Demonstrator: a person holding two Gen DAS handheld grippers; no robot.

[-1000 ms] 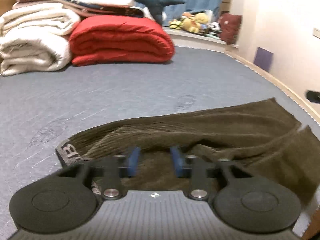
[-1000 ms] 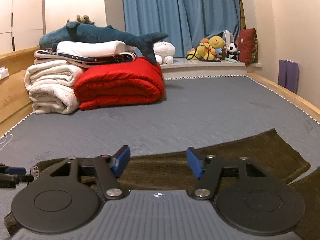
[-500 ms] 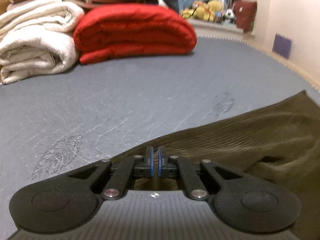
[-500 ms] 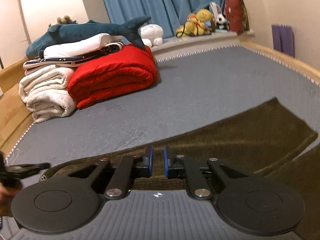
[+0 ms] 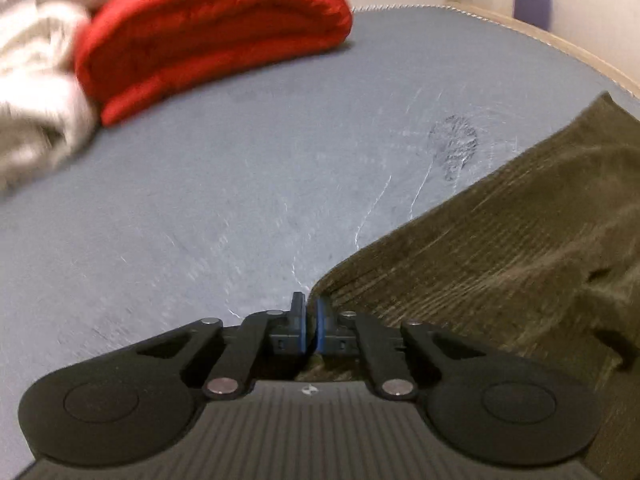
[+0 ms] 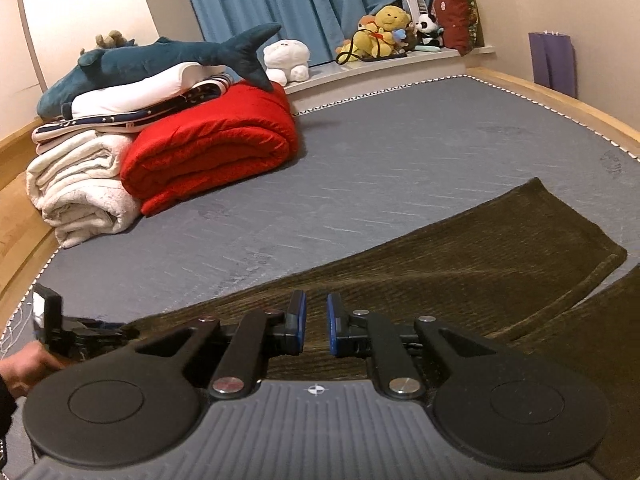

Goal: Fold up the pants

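Observation:
Dark olive corduroy pants (image 6: 460,256) lie on the grey mattress (image 6: 400,168), legs stretching to the right. My left gripper (image 5: 310,320) is shut on the pants' waist edge (image 5: 500,248) and holds it lifted; the cloth drapes off to the right. My right gripper (image 6: 315,322) is shut on the pants' upper edge, a narrow gap between its blue pads (image 6: 333,320). The left gripper also shows in the right wrist view (image 6: 80,332), at the far left, held by a hand.
A rolled red quilt (image 6: 212,148), white blankets (image 6: 80,188) and a plush shark (image 6: 168,60) are stacked at the mattress's far left. Soft toys (image 6: 384,28) sit on the window ledge. A wooden bed frame (image 6: 560,100) borders the right side.
Both grippers closed on the pants a second ago. Since then the left gripper has lifted and swung the waist edge rightwards; the right gripper has risen slightly with the cloth.

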